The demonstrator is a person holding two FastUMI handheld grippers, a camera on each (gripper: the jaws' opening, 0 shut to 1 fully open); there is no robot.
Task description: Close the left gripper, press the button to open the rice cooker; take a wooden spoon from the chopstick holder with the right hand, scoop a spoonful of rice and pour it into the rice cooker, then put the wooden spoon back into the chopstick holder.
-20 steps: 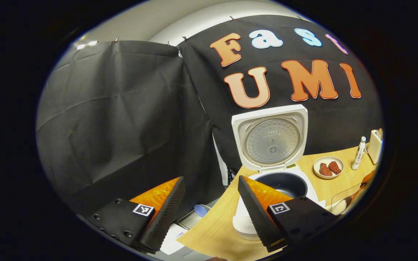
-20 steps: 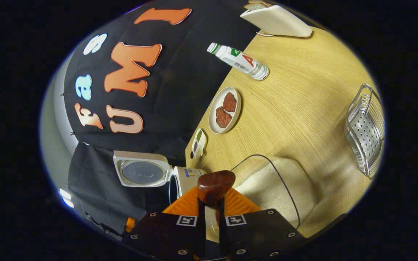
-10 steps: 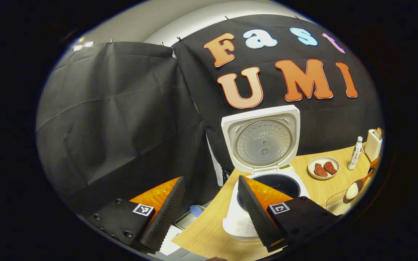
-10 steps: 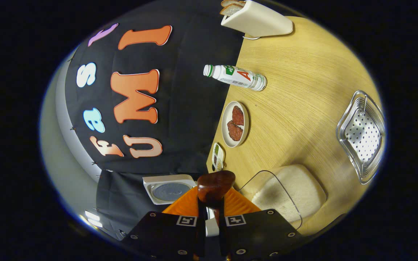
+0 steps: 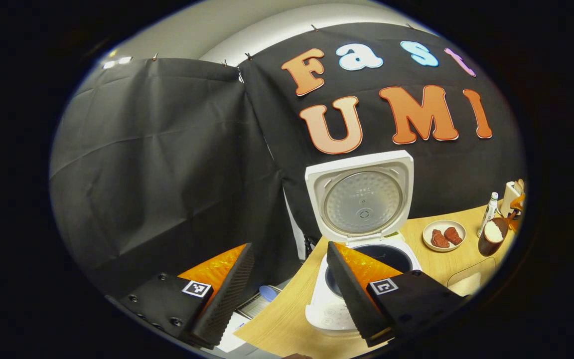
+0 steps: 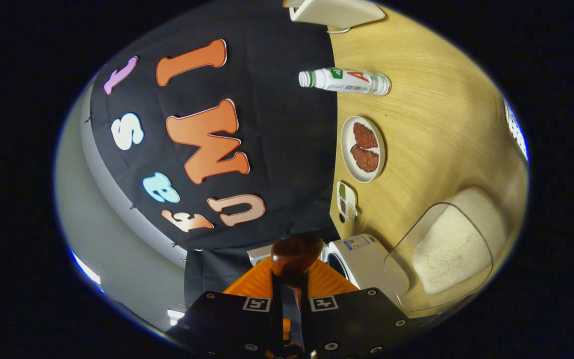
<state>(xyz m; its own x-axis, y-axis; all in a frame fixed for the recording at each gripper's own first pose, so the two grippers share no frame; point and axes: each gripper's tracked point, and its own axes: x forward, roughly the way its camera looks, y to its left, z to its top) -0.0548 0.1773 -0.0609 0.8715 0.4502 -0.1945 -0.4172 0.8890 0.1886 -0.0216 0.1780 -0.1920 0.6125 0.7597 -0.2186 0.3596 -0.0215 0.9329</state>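
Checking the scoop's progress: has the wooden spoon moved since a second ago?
Yes. In the left gripper view the wooden spoon has risen from the rice container to beside the plate.

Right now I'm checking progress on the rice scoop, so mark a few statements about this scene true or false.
1. The cooker lid is open. True.
2. The left gripper is shut. False: its fingers stand wide apart.
3. The spoon carries rice. True.
4. The plate is bare. False: two reddish pieces lie on it.
5. The right gripper is shut on the spoon. True.
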